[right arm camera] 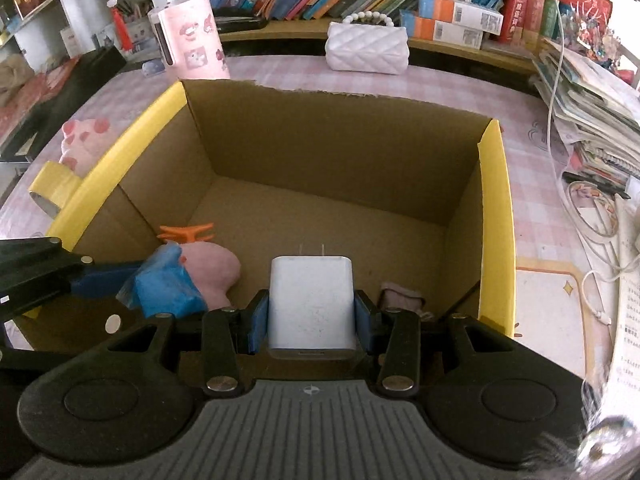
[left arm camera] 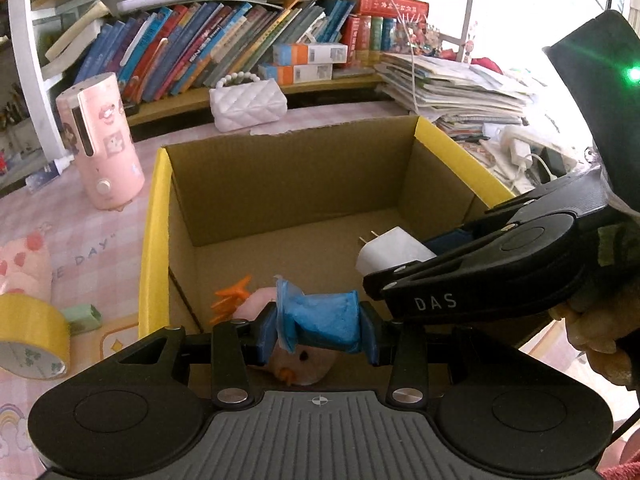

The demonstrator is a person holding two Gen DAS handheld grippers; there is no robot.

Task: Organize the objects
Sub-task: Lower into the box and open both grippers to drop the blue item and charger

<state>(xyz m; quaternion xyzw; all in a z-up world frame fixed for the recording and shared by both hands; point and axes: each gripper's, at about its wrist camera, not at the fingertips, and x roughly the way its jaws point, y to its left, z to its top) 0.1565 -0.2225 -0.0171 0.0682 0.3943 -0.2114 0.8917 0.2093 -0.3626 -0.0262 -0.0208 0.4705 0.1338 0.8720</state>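
A big box sits in the middle of the counter. Both tongs hang over its near side. The left tongs squeeze a little packet. The right tongs squeeze a charger, to the right of the packet. A soft toy lies in the box under the packet. Left of the box are a tape roll and, farther back, a tall can. Behind the box sits a small purse, with a shelf of books behind it. A pile of papers lies to the right.
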